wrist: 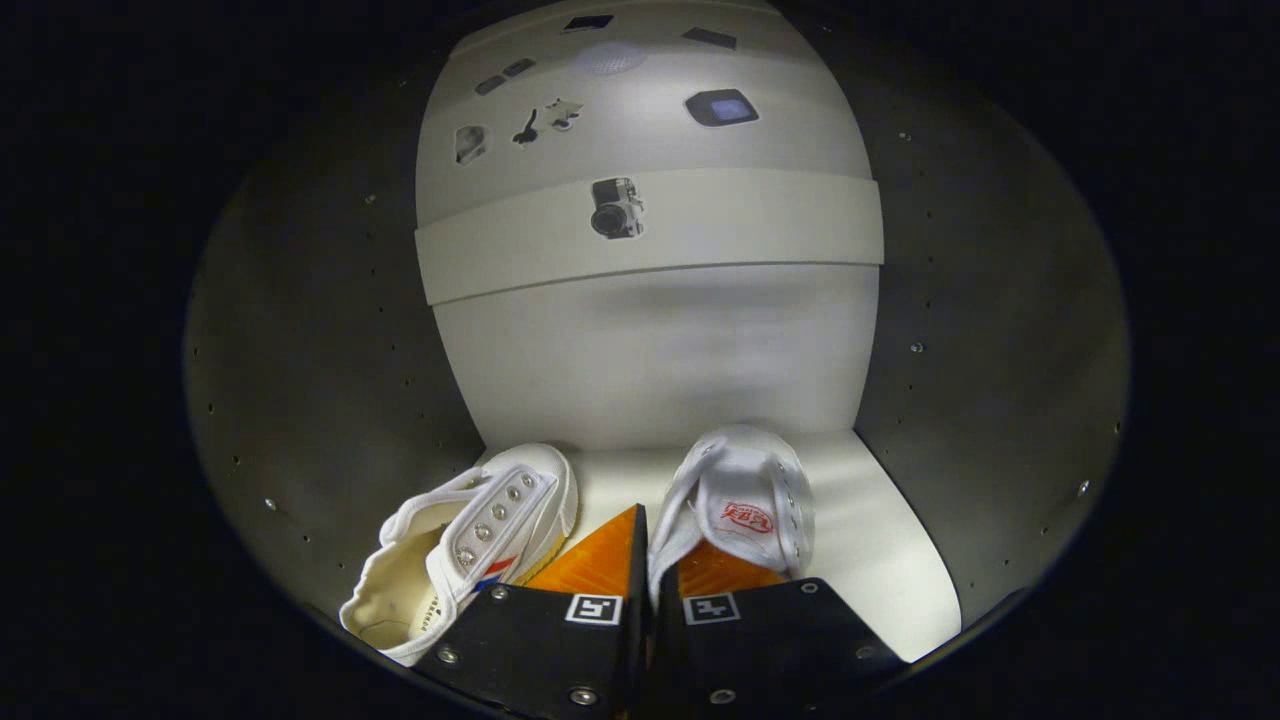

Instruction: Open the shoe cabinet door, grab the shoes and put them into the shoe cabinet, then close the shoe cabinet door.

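two white canvas lace-up shoes sit on the pale floor of the white shoe cabinet (650,350), long axes running toward its back wall, toes inward. the left shoe (470,540) lies tipped on its side. the black gripper with orange fingers (648,560) is nearly closed, pinching the side wall of the right shoe (745,495).

The gripper (648,560) is seen at the bottom centre of the frame, pointed forward. Its 2 orange fingers (600,560) are brought almost together, a thin dark slit being left between them. Whether anything is pinched cannot be told.
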Demonstrator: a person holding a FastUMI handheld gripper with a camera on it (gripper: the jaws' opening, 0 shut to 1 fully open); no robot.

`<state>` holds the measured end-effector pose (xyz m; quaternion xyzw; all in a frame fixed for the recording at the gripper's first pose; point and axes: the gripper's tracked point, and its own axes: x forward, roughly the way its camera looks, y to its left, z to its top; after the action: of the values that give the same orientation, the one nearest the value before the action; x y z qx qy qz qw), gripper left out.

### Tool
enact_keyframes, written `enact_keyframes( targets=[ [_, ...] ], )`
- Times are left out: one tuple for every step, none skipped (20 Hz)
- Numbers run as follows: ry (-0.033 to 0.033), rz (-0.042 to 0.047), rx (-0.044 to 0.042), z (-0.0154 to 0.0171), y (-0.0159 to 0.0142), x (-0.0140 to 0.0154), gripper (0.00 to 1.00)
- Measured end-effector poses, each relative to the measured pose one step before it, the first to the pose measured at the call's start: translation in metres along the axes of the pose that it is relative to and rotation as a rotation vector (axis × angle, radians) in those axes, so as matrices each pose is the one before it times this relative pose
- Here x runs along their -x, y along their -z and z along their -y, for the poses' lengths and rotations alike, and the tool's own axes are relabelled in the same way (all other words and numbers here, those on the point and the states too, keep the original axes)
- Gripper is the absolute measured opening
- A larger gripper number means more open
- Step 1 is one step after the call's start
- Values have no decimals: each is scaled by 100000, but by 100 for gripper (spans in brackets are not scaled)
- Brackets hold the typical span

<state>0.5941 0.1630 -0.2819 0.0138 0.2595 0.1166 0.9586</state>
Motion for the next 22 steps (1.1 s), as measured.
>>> enact_keyframes(
  targets=[
    [116, -298, 473, -97, 72, 16, 9],
    [-81, -341, -125, -109, -53, 228, 14],
    [-868, -564, -979, -302, 72, 128, 17],
    [-1488, -1472, -714, -406, 111, 272, 24],
    [-733, -664, -703, -314, -100, 399, 31],
    [-772, -65, -768, -440, -230, 375, 42],
    [-323, 169, -194, -358, -114, 344, 52],
    [485, -319, 745, -136, 136, 402, 62],
    [736, 426, 1071, -123, -20, 456, 66],
    [688, 772, 1286, -158, -143, 585, 73],
    [975, 1600, 964, -117, -235, 560, 74],
    [317, 1560, 971, -158, -341, 624, 79],
    [-5, 752, 972, -229, -98, 593, 80],
    [-338, 455, 548, -290, -48, 732, 82],
    [-89, 893, 33, -251, -84, 903, 83],
    [43, 516, -202, -242, -31, 868, 86],
    [280, 815, -92, -215, -59, 928, 87],
    [1231, 945, 205, -65, -52, 1018, 88],
    [1255, 771, 293, -52, 3, 1048, 88],
    [724, 997, -323, -227, 30, 1113, 89],
    [353, 381, -787, -303, 301, 1328, 89],
    [793, -193, -835, -156, 381, 1310, 90]
  ],
)
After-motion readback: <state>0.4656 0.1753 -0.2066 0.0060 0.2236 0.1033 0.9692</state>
